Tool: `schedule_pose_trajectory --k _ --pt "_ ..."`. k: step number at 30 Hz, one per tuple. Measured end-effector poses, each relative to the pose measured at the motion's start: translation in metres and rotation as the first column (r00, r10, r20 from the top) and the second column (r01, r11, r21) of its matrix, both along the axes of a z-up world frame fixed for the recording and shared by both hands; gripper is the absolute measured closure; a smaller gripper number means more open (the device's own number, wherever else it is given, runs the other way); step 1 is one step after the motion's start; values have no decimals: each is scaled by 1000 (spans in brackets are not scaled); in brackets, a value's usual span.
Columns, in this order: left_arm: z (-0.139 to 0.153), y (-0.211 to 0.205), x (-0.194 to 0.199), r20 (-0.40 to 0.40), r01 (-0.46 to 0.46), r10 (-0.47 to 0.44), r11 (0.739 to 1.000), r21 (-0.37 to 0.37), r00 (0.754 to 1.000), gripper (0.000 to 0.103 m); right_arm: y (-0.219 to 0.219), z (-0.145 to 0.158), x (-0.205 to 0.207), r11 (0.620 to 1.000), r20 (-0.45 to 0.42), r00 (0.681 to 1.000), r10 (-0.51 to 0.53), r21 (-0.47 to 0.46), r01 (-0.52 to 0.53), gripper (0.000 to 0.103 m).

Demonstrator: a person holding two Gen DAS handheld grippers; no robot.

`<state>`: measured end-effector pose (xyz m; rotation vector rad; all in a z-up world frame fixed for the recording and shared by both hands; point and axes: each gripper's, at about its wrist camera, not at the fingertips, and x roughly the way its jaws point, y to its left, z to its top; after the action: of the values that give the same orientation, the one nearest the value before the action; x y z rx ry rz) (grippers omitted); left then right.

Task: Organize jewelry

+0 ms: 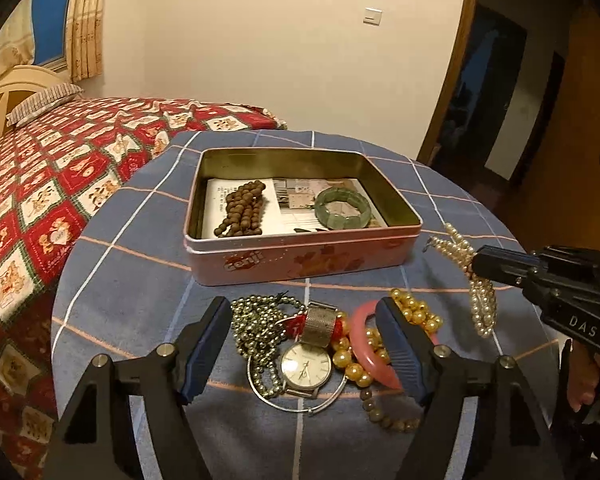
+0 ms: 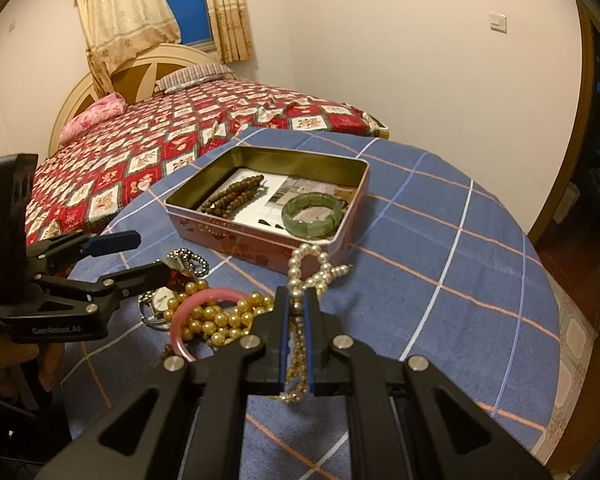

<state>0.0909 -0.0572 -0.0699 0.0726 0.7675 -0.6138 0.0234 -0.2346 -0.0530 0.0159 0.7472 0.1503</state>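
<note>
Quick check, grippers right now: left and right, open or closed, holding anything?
Left gripper: open, holding nothing, over the jewelry pile.
Right gripper: closed on the white pearl strand.

Black claws (image 2: 296,300), blue pads (image 1: 396,340), silver screws, "DAS" mark

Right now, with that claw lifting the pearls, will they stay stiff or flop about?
Probably flop: the pearls hang in loose loops above and below the shut right claw. Round beads look slippery, so a strand may slide out. They'll likely swing on the way to the tin.
</note>
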Motion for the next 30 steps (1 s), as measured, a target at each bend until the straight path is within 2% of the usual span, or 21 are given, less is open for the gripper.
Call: schedule_pose_trajectory --k 2,5,7,12,14,17,19,21,23,24,26,27,30 --pt "-5 -2 5 -41 30 -31 1000 -7 999 59 1 0 0 1000 1 1000 3 -1 -3 94" --pt "-13 -2 10 -85 39 -41 999 -21 996 85 2 1 -1 1000 4 1000 3 -1 -3 94" --pt "-12 3 9 -92 34 -40 997 -64 995 86 2 0 -2 1000 5 1000 3 -2 -3 94" --pt "-1 12 7 -83 24 -33 994 -104 996 87 2 -1 -1 1000 0 1000 2 1 -2 94" --pt "5 17 7 -67 12 -20 993 -115 998 101 3 -1 0 1000 0 1000 3 3 -3 94" --pt "16 26 5 -16 -18 16 992 -124 1000 101 3 -2 0 1000 2 1000 4 5 -4 94" --pt "17 26 7 -17 -13 11 994 -112 1000 101 3 -2 0 1000 2 1000 3 7 -3 94" --pt "14 22 7 -29 9 -12 997 -81 1000 101 3 -2 -1 1000 2 1000 3 7 -3 94" --pt "9 14 -1 -4 18 -18 1000 -19 1000 99 3 -2 -1 1000 3 1000 5 6 -5 94" --pt "5 10 -5 4 23 -23 1000 13 1000 95 2 -2 -1 1000 2 1000 4 7 -4 94" --pt "-3 5 -14 14 34 -35 998 57 999 57 2 -2 -1 1000 2 1000 3 6 -3 94" --pt "-7 4 -19 29 41 -43 997 63 999 54 2 -2 0 1000 3 1000 2 5 -2 94" --pt "-16 -3 -23 43 42 -47 992 118 998 54 3 -2 0 1000 0 1000 4 7 -4 94"
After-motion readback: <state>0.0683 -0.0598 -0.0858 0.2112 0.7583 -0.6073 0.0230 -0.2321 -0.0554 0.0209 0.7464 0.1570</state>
